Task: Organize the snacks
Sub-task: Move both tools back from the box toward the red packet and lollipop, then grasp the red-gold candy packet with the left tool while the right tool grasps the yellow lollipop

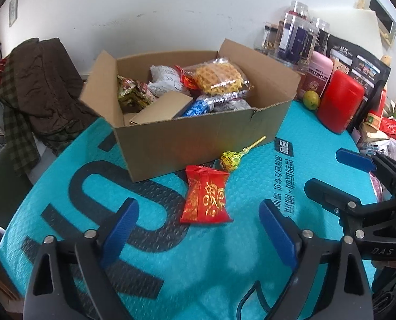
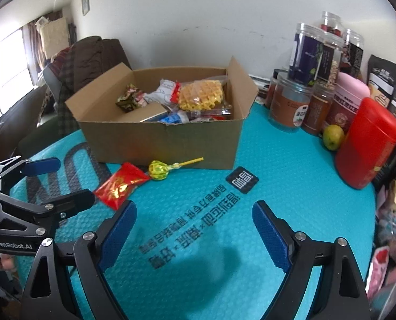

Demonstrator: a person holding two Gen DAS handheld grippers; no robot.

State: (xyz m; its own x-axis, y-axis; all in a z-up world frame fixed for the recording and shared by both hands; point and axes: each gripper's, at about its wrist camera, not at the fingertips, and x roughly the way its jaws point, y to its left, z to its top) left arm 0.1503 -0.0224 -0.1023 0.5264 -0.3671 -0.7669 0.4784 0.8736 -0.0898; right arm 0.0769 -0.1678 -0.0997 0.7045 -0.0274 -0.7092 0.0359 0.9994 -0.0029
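A red snack packet with gold print [image 1: 206, 197] [image 2: 120, 185] lies on the teal mat in front of an open cardboard box [image 1: 198, 138] [image 2: 158, 141]. A lollipop in a yellow-green wrapper [image 1: 230, 161] [image 2: 158, 170] lies beside it against the box wall. The box holds waffles in clear wrap, a blue pack and other wrapped snacks. My left gripper [image 1: 198, 208] [image 2: 74, 180] is open just above the mat, its blue pads on either side of the packet's near end without touching it. To its right, my right gripper [image 2: 195, 208] [image 1: 323, 170] hangs open over bare mat with nothing between its fingers.
The teal mat [image 2: 278, 176] covers a round table. At the right stand a red canister [image 2: 366, 144], a lime [image 2: 332, 137], a pink canister [image 2: 350, 98], clear jars [image 2: 304, 53] and black bags. Brown clothing [image 1: 43, 80] is draped over a chair behind the table's left edge.
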